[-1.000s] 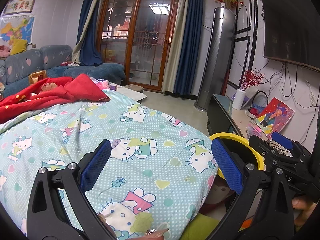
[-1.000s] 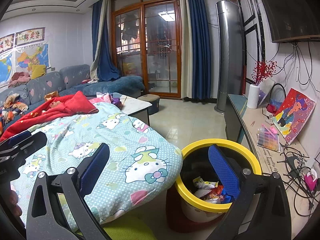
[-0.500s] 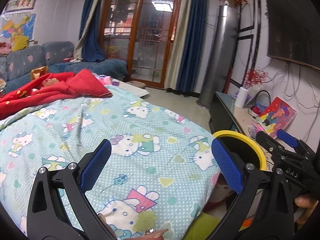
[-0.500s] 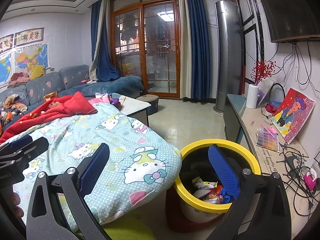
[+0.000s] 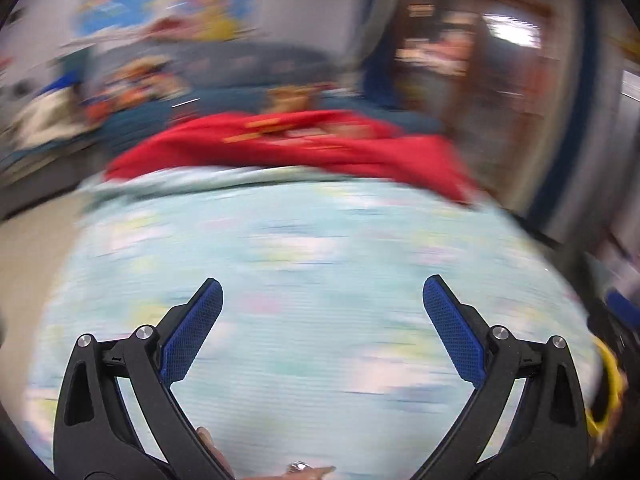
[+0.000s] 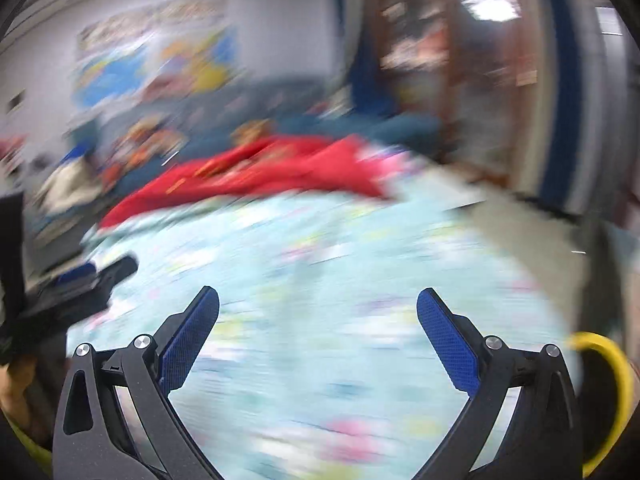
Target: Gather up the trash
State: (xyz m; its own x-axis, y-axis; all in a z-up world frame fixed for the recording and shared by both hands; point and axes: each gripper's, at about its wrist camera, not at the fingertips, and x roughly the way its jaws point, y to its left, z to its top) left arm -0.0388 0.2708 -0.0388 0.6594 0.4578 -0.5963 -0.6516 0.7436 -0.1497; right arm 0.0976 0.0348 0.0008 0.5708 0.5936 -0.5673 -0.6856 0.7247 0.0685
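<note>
Blurred quilt (image 5: 320,280) | both hand-held grippers agape, empty | yellow-rimmed bin (image 6: 612,380) right

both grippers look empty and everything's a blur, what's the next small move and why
Probably steady both views and scan the light blue quilt for trash. The left gripper and right gripper are open with nothing between the fingers, the yellow-rimmed bin sits at the far right edge, and motion blur hides any small scrap, so no target can be picked yet.
</note>
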